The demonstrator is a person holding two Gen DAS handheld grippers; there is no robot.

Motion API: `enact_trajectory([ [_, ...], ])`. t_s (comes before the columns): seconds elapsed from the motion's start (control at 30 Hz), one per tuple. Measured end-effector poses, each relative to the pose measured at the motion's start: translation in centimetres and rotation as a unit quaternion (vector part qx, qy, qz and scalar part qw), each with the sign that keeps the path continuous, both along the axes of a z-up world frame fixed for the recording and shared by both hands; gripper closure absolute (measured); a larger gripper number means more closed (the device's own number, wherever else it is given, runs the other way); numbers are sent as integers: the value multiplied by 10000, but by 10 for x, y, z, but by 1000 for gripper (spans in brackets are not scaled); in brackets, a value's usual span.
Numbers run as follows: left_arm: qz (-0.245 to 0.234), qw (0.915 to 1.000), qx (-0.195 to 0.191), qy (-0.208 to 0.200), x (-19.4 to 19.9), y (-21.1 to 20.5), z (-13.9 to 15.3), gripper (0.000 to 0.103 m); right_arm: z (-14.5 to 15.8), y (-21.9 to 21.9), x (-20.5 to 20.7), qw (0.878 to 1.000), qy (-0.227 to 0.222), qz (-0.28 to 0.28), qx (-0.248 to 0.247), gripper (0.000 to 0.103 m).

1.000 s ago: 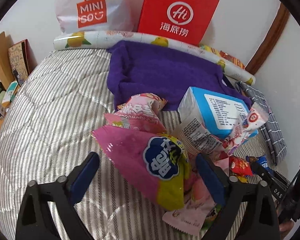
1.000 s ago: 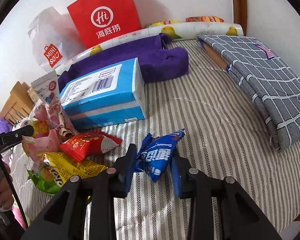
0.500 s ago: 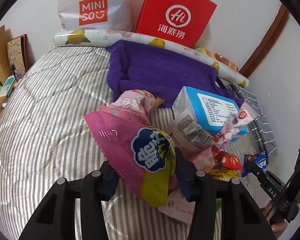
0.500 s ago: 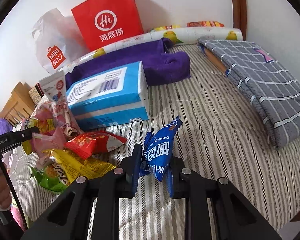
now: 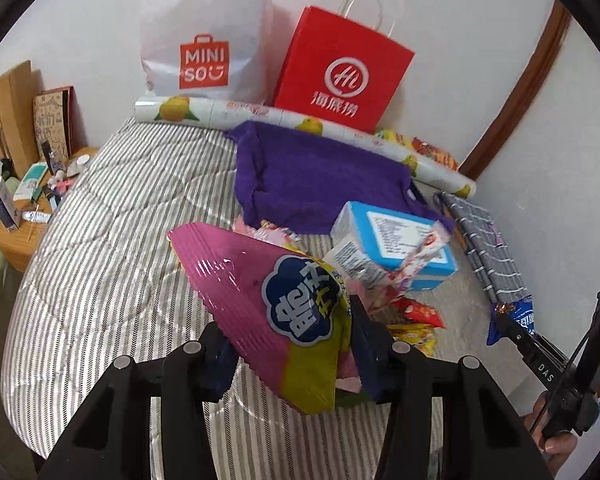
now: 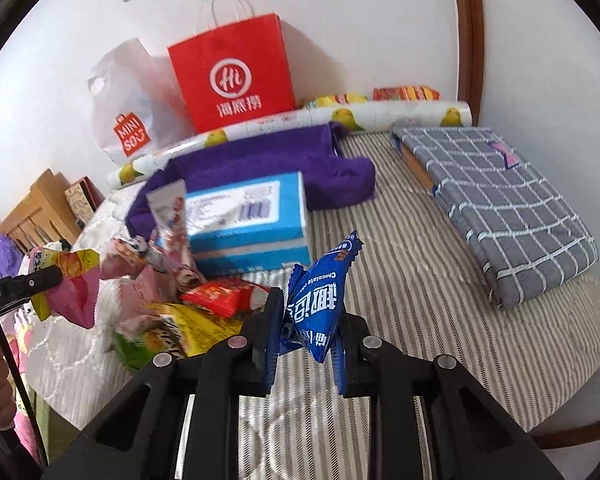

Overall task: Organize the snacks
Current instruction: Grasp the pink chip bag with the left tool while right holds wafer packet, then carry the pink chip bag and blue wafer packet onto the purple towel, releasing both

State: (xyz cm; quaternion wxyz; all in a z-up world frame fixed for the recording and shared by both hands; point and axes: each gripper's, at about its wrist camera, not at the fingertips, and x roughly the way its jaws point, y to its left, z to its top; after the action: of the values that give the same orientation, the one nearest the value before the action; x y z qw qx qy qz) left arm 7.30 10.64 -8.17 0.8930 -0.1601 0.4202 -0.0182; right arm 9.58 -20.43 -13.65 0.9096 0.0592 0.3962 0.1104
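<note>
My left gripper (image 5: 296, 354) is shut on a big pink and yellow snack bag (image 5: 268, 304), held clear above the striped bed (image 5: 112, 248). In the right wrist view my right gripper (image 6: 306, 350) is shut on a small blue chocolate wafer packet (image 6: 320, 300), also lifted off the bed. That blue packet (image 5: 518, 314) and the right gripper show at the right edge of the left wrist view. A pile of small snack packets (image 6: 204, 312) lies beside a blue box (image 6: 248, 220). The pink bag (image 6: 74, 288) appears at the left of the right wrist view.
A red paper bag (image 5: 340, 72) and a white Miniso bag (image 5: 204, 40) lean on the wall behind a fruit-print roll (image 5: 284, 120). A purple towel (image 5: 316, 176) lies mid-bed, a folded grey checked cloth (image 6: 496, 204) at the right. A wooden bedside table (image 5: 28, 208) stands left.
Both grippers closed on their packets and lifted them off the bed. The pink bag and the blue packet now hang above the pile, and both views have risen.
</note>
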Motion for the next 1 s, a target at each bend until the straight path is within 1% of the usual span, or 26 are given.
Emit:
enact_trajectory([
  [0.23,-193,9994,95,-283,-4,-19,34,57,31,5,-12,9997,-244,99,-8,81],
  [0.43,-391,9982,137,-429,6,-35,55,57,52,8,-11,9995,-285,149,-5,81],
  [0.73,-750,9946,491,-527,45,-55,76,56,79,11,16,9985,-444,300,96,81],
  [0.8,-785,9946,477,-488,56,-55,77,56,83,12,24,9984,-449,323,105,81],
  [0.87,-845,9937,557,-477,66,-54,78,56,87,12,32,9983,-468,342,96,81],
  [1.0,-811,9946,475,-432,81,-46,79,56,89,12,50,9983,-452,368,71,81],
])
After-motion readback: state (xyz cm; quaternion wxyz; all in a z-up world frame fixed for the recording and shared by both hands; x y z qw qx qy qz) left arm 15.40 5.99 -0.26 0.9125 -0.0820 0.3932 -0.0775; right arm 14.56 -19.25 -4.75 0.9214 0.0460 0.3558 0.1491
